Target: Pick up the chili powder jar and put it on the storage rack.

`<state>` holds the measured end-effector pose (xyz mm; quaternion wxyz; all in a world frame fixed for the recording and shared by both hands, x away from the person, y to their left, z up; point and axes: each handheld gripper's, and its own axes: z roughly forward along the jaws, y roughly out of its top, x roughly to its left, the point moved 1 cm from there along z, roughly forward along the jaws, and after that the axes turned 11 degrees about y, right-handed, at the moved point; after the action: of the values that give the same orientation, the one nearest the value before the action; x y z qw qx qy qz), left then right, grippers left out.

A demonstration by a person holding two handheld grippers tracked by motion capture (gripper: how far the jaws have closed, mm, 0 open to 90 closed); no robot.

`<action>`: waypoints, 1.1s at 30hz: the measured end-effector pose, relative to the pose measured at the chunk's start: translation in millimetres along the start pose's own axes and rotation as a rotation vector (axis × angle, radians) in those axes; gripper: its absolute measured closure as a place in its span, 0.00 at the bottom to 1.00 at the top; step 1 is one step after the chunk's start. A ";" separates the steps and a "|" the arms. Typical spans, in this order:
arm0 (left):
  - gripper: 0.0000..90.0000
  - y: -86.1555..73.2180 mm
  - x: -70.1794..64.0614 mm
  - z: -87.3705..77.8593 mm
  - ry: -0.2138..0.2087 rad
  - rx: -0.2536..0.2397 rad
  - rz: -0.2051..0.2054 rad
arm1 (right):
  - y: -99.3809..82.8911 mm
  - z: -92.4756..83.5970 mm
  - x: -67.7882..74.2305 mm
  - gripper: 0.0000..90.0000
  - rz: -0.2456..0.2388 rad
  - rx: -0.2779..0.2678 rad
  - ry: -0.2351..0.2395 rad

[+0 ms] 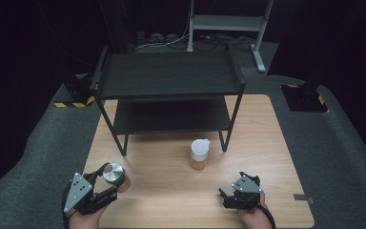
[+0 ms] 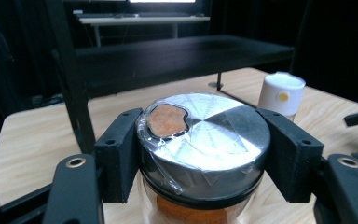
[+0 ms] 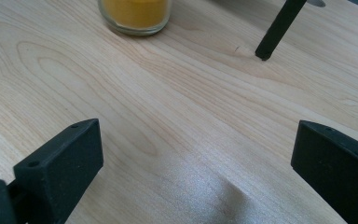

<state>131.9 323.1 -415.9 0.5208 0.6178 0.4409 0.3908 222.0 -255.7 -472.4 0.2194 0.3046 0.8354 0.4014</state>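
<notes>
A glass jar with a silver metal lid (image 1: 114,174) and orange-brown powder inside is held at the table's front left. My left gripper (image 1: 106,180) is shut on it. In the left gripper view both pads press the sides of the silver-lidded jar (image 2: 204,140), whose lid is wrapped in clear film. A second jar with a white cap (image 1: 199,154) and orange powder stands upright in the middle of the table. My right gripper (image 1: 225,194) rests low at the front right, open with nothing between its fingers. The right gripper view has the white-capped jar's base (image 3: 136,16) at the top.
A black two-tier shelf rack (image 1: 167,76) stands on the far half of the wooden table (image 1: 171,200). One of its legs (image 3: 278,29) comes down on the table near the white-capped jar. Dark floor surrounds the table.
</notes>
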 end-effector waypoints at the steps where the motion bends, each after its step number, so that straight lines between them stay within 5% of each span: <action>1: 0.39 2.7 -0.1 0.3 -0.003 -0.004 0.004 | 0.0 0.0 0.1 0.02 0.000 0.000 0.000; 33: 0.39 70.6 -5.1 17.9 -0.012 -0.128 0.025 | 0.3 0.1 -0.5 0.02 0.003 0.002 0.002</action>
<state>157.0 308.0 -349.0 0.5570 0.5911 0.4039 0.4211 222.6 -255.8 -472.2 0.2177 0.3055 0.8356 0.4014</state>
